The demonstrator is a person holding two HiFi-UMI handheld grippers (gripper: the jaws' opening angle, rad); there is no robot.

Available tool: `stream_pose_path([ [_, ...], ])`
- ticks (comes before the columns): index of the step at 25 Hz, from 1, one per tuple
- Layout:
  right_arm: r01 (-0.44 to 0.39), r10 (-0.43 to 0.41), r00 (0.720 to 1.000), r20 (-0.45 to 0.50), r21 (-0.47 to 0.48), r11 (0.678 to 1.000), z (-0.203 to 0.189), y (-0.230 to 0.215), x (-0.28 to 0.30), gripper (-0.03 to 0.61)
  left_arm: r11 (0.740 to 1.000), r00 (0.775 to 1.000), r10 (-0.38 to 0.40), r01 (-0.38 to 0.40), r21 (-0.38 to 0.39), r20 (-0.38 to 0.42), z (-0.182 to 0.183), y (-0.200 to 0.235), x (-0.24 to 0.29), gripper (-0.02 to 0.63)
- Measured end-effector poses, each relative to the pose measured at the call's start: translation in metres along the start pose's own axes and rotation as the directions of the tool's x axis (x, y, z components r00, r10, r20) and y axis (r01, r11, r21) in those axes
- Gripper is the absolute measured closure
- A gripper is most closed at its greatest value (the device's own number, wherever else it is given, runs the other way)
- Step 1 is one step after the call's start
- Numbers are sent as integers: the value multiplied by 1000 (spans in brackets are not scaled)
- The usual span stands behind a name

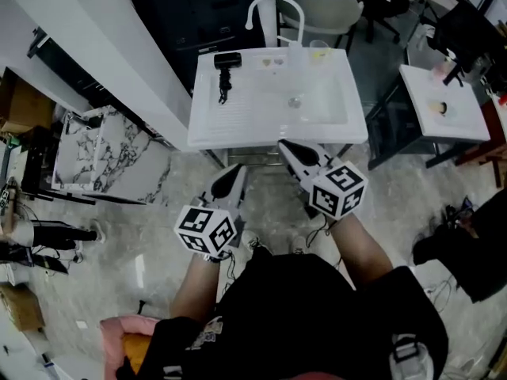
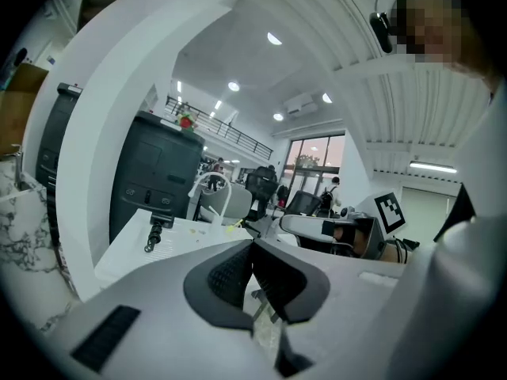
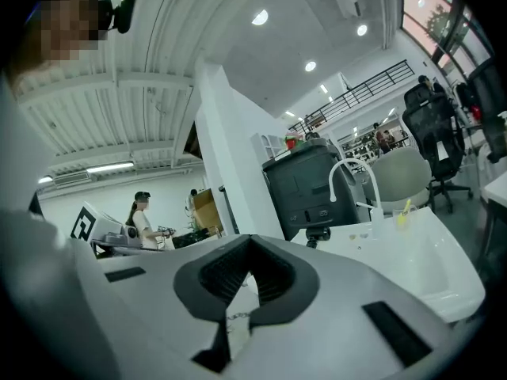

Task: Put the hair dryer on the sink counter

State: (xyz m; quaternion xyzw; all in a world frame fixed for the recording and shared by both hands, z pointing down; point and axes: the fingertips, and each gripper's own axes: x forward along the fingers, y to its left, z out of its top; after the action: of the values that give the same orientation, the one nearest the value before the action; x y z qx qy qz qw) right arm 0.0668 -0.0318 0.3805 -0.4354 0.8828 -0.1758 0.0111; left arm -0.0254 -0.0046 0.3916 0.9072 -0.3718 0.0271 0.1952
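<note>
White rectangular ceramic sink counter (image 1: 238,125), ahead of both grippers. Left gripper (image 1: 235,172) and right gripper (image 1: 287,146): fingers clenched, empty. Small black plastic hair dryer (image 1: 226,70) lies on the counter's left part, apart from both grippers. It is straight ahead of the left fingers, long axis pointing away, so the left gripper looks better aligned.

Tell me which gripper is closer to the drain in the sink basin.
Right. The right gripper is at the front edge of the sink counter, just in front of the drain. The left gripper sits farther back from the counter and off to the drain's left.
</note>
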Motion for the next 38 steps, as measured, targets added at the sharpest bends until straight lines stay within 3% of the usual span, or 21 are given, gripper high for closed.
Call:
stream_pose_path([
  [14,-64,65,998,-18,37,997,-15,-6,-56,581,997,998,68,-68,-24,15,-32,-54,-2,611],
  [38,-108,108,994,-11,48,993,-15,-14,-65,581,994,994,106,-105,-21,23,-35,-67,6,611],
])
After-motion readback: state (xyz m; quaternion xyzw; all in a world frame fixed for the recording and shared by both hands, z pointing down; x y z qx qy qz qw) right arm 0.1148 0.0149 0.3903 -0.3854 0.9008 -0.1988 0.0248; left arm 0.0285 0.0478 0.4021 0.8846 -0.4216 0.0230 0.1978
